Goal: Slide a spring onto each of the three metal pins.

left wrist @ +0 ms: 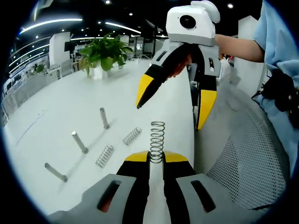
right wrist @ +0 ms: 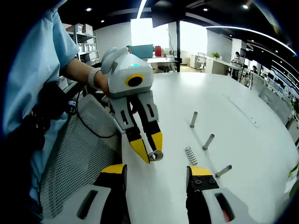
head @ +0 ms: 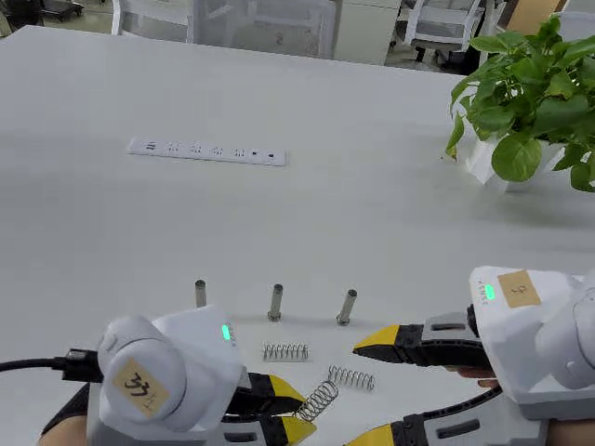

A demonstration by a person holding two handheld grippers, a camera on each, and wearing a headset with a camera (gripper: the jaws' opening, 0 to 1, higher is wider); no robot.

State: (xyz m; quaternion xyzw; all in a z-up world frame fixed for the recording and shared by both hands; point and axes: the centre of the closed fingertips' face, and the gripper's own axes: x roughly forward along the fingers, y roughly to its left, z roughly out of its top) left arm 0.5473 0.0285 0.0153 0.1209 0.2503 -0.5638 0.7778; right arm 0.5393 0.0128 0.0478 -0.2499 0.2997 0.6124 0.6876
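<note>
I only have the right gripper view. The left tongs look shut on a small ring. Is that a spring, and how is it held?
Observer: Yes. The left gripper view shows the left gripper pinching a spring by one end, the rest sticking out ahead.
Operator: I count one loose spring on the table.
Observer: The head view shows two: a loose spring before the middle pin, and a second loose spring nearer you.
Operator: Where, relative to my tongs?
Observer: Right by the tips of the open right gripper.

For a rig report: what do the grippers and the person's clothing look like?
Left gripper and right gripper: white housings, green lights, black jaws tipped yellow, tan handwritten stickers. Black cable on the left one. The person wears a light blue sleeve.
</note>
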